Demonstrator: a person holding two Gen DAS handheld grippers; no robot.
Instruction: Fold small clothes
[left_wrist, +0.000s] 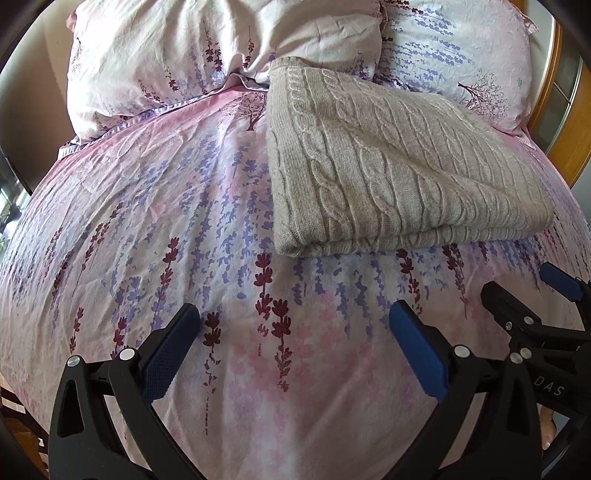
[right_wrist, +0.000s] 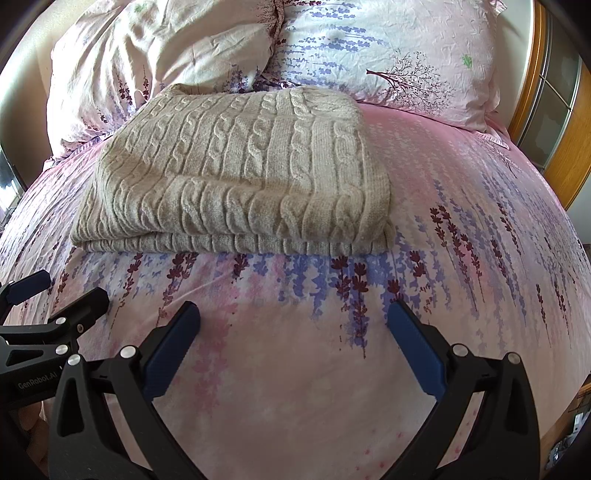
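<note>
A beige cable-knit sweater (left_wrist: 388, 166) (right_wrist: 236, 177) lies folded into a thick rectangle on the bed, its folded edge facing me. My left gripper (left_wrist: 293, 321) hovers open over bare bedspread, short of the sweater and to its left. My right gripper (right_wrist: 293, 319) is open too, just in front of the sweater's near edge, holding nothing. Each gripper shows at the edge of the other's view: the right gripper (left_wrist: 532, 288) at the right of the left wrist view, the left gripper (right_wrist: 59, 291) at the left of the right wrist view.
The bed is covered by a pink bedspread (left_wrist: 147, 221) (right_wrist: 461, 221) with purple flower print. Two matching pillows (left_wrist: 166, 55) (right_wrist: 388, 55) lie behind the sweater. A wooden headboard or frame (right_wrist: 554, 129) runs along the right.
</note>
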